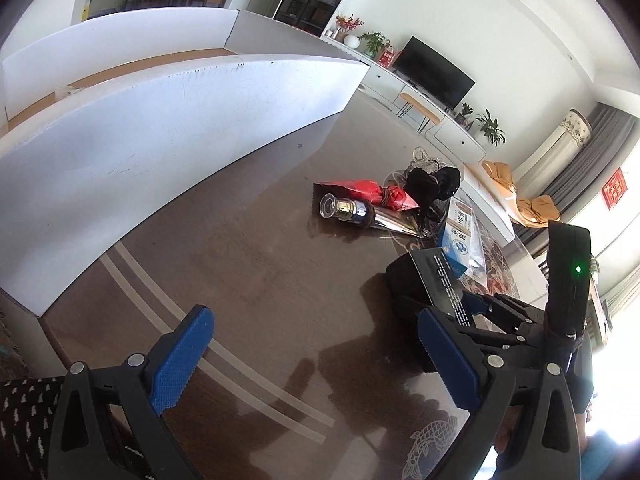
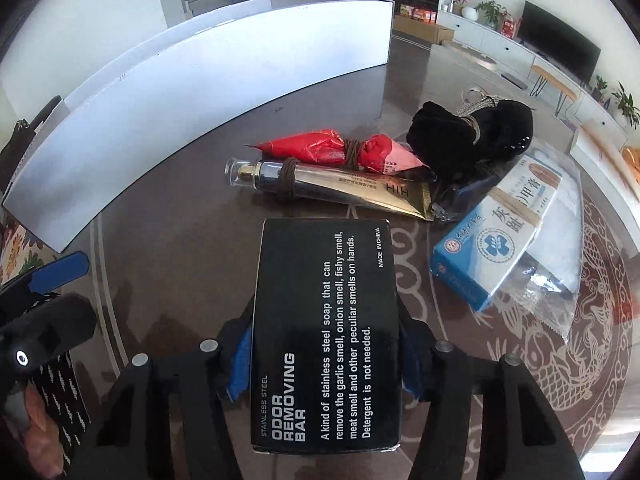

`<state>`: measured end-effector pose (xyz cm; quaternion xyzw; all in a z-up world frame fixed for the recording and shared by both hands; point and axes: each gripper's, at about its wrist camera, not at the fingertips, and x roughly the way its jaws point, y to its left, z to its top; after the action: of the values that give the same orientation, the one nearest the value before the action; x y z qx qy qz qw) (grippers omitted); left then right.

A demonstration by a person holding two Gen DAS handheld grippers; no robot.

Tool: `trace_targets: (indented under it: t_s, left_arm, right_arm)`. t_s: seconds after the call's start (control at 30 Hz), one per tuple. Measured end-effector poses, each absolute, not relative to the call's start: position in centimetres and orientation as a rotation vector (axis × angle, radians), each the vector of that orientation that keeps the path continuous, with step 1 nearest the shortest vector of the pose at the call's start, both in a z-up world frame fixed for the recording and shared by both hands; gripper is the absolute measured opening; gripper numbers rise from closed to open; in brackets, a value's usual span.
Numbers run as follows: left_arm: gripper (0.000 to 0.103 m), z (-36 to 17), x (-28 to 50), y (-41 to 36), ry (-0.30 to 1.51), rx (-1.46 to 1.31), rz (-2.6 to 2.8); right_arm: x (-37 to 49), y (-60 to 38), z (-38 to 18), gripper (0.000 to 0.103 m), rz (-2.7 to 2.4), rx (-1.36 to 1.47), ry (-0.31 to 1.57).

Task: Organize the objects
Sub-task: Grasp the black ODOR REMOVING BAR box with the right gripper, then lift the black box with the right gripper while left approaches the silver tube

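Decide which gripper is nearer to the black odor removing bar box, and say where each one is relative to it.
Right. The right gripper is shut on the black box, one finger on each side. The left gripper is open and empty, off to the box's left over bare table.

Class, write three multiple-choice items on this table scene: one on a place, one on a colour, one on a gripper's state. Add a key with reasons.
1. Where does the gold tube lie?
A. inside the white box
B. on the table, beside the red pouch
C. in the left gripper

2. What colour is the held soap box?
A. black
B. blue
C. red

3. How is the left gripper?
A. shut on the tube
B. shut on nothing
C. open

Key: B, the tube lies against the pouch; A, black with white print; C, fingers wide apart, empty.
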<state>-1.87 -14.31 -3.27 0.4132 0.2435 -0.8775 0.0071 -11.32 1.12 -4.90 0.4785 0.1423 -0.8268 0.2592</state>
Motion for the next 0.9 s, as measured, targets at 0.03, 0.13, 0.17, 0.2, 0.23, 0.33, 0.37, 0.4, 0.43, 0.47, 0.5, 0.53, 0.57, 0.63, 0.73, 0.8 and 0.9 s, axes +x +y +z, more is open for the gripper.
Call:
trace_targets:
  t_s: [0.03,0.13,0.17,0.2,0.23,0.33,0.37,0.4,0.43,0.47,0.5,0.53,0.57,0.63,0.73,0.8,0.9]
  left_arm:
    - [0.103,-3.4,-2.0,-14.2,0.761,1.303,-2.743]
    - [0.103,-3.4,-2.2,-13.8,0.739,1.319,-2.75]
    - [0.103,-3.4,-2.2,-13.6,0.73,1.322,-2.756]
    - [0.103,-3.4,-2.3,-13.4,0.723,1.328,-2.76]
    - [0.103,-3.5,-2.4,-13.3,0.717,1.338,-2.764]
    - [0.103,-3.8,-2.8,-12.9,0.712,1.373,-2.768]
    - [0.103,-3.8,-2.9,-12.7,0.708,1.381,-2.768]
    - [0.103,-3.8,-2.9,-12.6,0.702,1.387,-2.769]
    - [0.103,-3.8,-2.9,-12.5,0.696,1.392,-2.771]
    - [0.103,-3.8,-2.9,-12.5,0.69,1.393,-2.773]
    - [0.103,-3.8,-2.9,-12.4,0.688,1.393,-2.773]
    - [0.103,-3.8,-2.9,-12.5,0.689,1.394,-2.773]
    - [0.103,-3.9,-2.9,-12.5,0.692,1.395,-2.77]
    - [0.103,-3.9,-2.9,-12.6,0.701,1.401,-2.764]
    - [0.103,-4.2,-3.1,-12.5,0.708,1.417,-2.756]
    - [0.103,-4.3,-3.2,-12.3,0.7,1.432,-2.757]
    - [0.103,-4.4,-3.4,-11.9,0.676,1.453,-2.764]
  right_arm:
    - [-10.5,2.1,-4.9,0.059,-2.27,1.301,0.375]
    - [-7.4,6.3,-4.9,0.059,-2.383,1.341,0.29]
    - [-6.3,8.0,-4.9,0.059,-2.432,1.356,0.253]
    - [-5.3,10.0,-5.0,0.059,-2.487,1.375,0.21]
    - [-4.3,12.0,-5.0,0.059,-2.541,1.394,0.165]
    - [-2.4,17.6,-4.7,0.059,-2.719,1.442,0.074]
    - [-2.2,19.2,-4.5,0.059,-2.768,1.452,0.054]
    - [-1.9,20.4,-4.5,0.059,-2.802,1.458,0.039]
    - [-1.8,21.4,-4.6,0.059,-2.826,1.462,0.027]
    - [-2.4,22.5,-4.4,0.06,-2.842,1.462,0.013]
    - [-2.3,22.8,-4.4,0.06,-2.855,1.457,0.007]
    - [-2.5,23.0,-4.5,0.063,-2.858,1.457,0.007]
    - [-2.7,23.2,-4.6,0.068,-2.863,1.447,-0.001]
    - [-3.1,23.1,-5.1,0.087,-2.854,1.445,-0.02]
    - [-3.1,22.6,-5.2,0.091,-2.872,1.434,0.003]
    - [-3.3,22.6,-5.4,0.095,-2.867,1.444,0.0]
    - [-3.4,22.9,-5.6,0.099,-2.863,1.459,-0.034]
